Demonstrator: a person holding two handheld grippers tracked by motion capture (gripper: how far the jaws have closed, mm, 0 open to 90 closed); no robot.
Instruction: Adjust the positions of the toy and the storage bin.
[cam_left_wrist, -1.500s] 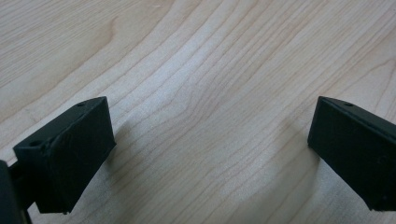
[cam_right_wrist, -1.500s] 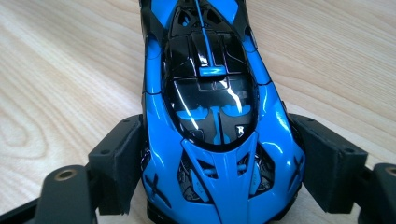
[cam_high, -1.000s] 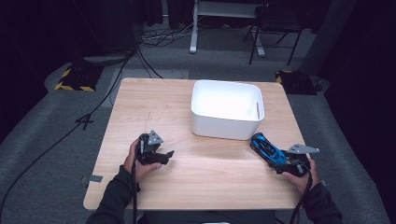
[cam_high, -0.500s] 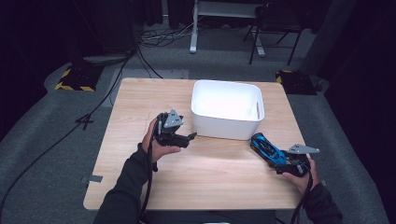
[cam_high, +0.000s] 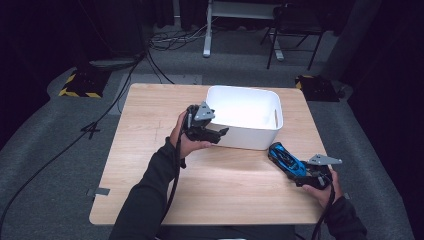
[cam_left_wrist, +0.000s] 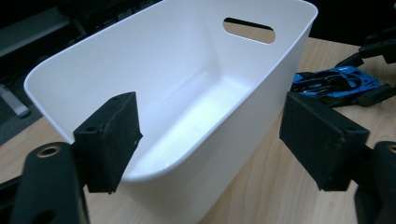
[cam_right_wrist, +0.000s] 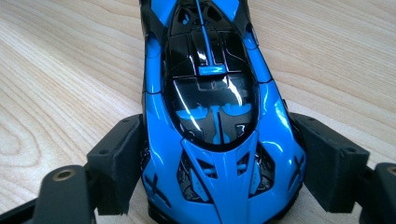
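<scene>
A white plastic bin (cam_high: 250, 137) with a handle slot stands at the back right of the wooden table (cam_high: 150, 130). My left gripper (cam_high: 220, 134) is held up at the bin's near left corner. Its jaws have just been closing a little but stand open, with nothing pressed between them. In the left gripper view the left gripper (cam_left_wrist: 210, 126) looks into the bin (cam_left_wrist: 187, 60), whose inside is bare. My right gripper (cam_high: 299, 172) rests near the table's front right, shut on the rear of a blue and black toy car (cam_high: 285, 157). Both pads of the right gripper (cam_right_wrist: 217, 158) sit against the car (cam_right_wrist: 205, 93).
The blue car (cam_left_wrist: 336, 81) lies just right of the bin. Beyond the table lie floor cables, a yellow-black striped block (cam_high: 80, 82), a white desk frame (cam_high: 207, 30) and a dark chair (cam_high: 295, 30). Bare wood spans the table's left and front.
My left hand has carried its gripper up and to the right, from the table's front left to the bin's near left corner. The right gripper and the car have stayed in place.
</scene>
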